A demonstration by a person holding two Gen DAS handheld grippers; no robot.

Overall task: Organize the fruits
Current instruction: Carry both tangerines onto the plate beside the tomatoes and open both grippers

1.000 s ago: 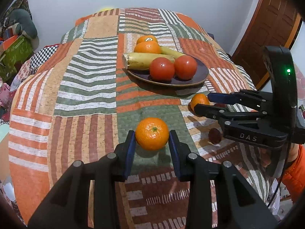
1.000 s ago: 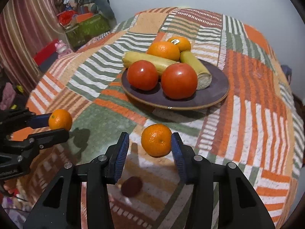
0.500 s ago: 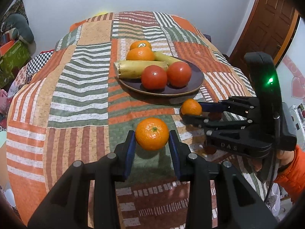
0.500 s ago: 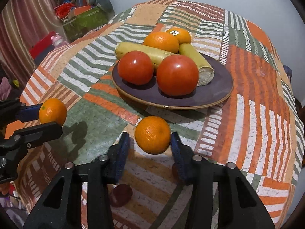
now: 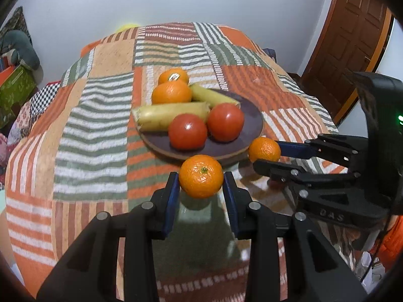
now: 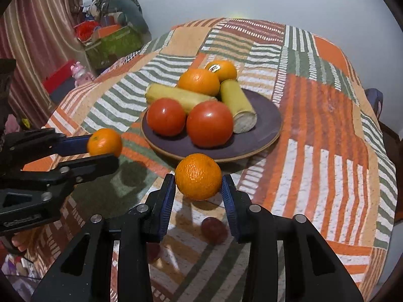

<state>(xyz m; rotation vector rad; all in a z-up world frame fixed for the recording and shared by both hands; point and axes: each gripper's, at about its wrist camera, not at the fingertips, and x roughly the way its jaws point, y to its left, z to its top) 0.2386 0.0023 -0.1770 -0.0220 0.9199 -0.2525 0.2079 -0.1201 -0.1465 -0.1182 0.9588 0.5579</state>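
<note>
Patchwork cloth (image 5: 95,130) in orange, green and white stripes is covering the table, and I am taking the dark plate (image 5: 252,130) on it as my landmark. On the plate I am seeing two tomatoes (image 5: 187,131) at its near side, two yellow-green cut pieces (image 5: 171,115) behind them, and two oranges (image 5: 171,92) at its far edge. I am holding a mandarin (image 5: 201,176) clamped between the blue pads of my left gripper (image 5: 201,180), lifted just in front of the plate's near rim. My right gripper (image 6: 198,180) is gripping a second mandarin (image 6: 198,176), also raised just off the plate's near rim. A small dark red fruit (image 6: 214,229) is lying on the cloth nearer to me than the plate, under the right gripper.
</note>
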